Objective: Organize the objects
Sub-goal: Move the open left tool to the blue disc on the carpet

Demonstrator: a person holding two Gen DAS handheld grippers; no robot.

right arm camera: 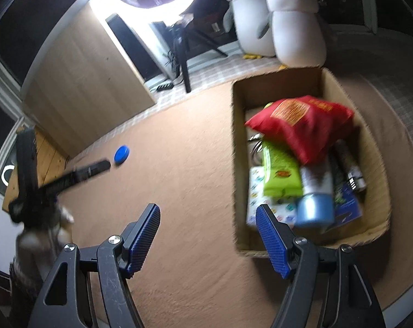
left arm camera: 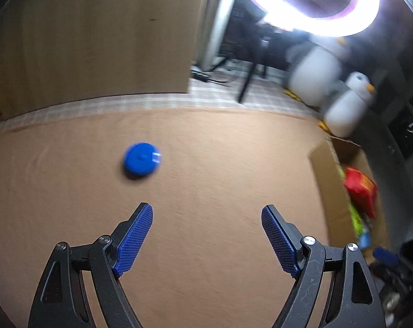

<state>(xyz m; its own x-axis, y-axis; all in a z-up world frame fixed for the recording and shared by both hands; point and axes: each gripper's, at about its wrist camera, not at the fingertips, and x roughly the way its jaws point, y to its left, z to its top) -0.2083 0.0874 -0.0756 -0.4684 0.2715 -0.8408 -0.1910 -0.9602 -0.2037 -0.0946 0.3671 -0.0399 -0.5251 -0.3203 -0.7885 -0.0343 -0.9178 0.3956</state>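
On the tan carpet (left arm camera: 206,164), a blue disc (left arm camera: 142,159) lies alone, ahead of the left gripper (left arm camera: 207,213), jaws apart and empty. Well to its right, a cardboard box (right arm camera: 375,164) holds a red bag (right arm camera: 302,125), green packet (right arm camera: 280,172) and silver can (right arm camera: 315,191); the right gripper (right arm camera: 207,213) hovers beside it, jaws apart. Two plush penguins (right arm camera: 296,27) stand beyond.

Your left gripper (left arm camera: 207,210) points steeply down with its jaws spread wide and nothing between the blue pads (left arm camera: 135,239). Your right gripper (right arm camera: 208,210) tilts down likewise, jaws parted a little less, also empty.
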